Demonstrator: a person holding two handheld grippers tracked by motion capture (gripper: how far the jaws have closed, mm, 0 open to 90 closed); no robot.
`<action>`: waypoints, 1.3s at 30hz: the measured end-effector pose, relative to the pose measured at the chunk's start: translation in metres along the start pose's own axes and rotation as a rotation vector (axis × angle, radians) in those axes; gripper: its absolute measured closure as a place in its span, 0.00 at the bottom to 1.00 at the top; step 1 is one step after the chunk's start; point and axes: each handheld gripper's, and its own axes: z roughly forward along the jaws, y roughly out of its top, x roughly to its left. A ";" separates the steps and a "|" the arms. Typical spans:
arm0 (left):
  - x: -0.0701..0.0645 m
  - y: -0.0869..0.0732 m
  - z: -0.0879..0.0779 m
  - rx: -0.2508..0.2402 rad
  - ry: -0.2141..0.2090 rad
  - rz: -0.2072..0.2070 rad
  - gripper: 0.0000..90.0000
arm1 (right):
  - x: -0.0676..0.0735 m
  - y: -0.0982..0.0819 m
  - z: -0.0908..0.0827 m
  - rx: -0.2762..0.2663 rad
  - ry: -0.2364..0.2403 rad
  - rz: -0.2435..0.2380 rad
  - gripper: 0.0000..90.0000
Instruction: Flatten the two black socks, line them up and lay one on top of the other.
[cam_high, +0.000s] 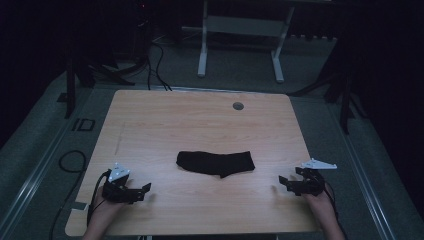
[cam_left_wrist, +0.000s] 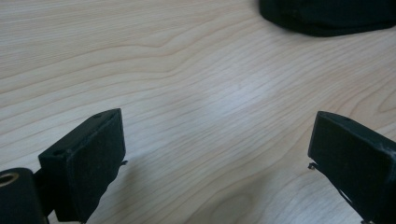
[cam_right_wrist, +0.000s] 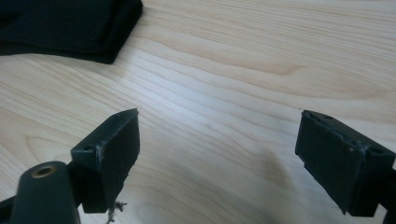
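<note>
- Left gripper (cam_high: 146, 189), lower left of the high view: jaws wide apart, holding nothing; a shallow pinch could snag just one layer of the black cloth (cam_high: 216, 163).
- Black cloth: flat at table (cam_high: 150, 120) centre, between both grippers, apart from each.
- Right gripper (cam_high: 283, 182), lower right: equally wide, empty; uneven pulls may bunch it.

The high view is dimly lit, its surroundings lost in darkness. In both gripper views the desk (cam_left_wrist: 187, 70) is brightly and evenly lit; soft shadows are cast beneath the slightly blurred fingers (cam_right_wrist: 112, 154).
</note>
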 end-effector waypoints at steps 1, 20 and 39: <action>0.002 -0.001 -0.002 -0.003 0.002 -0.003 0.05 | -0.002 -0.002 -0.002 -0.007 -0.002 0.009 0.15; 0.022 -0.014 -0.035 -0.091 0.067 -0.084 0.05 | -0.018 -0.029 -0.030 -0.073 -0.097 0.107 0.16; 0.024 -0.021 -0.040 -0.131 0.141 -0.082 0.05 | -0.017 -0.042 -0.040 -0.238 -0.233 0.212 0.16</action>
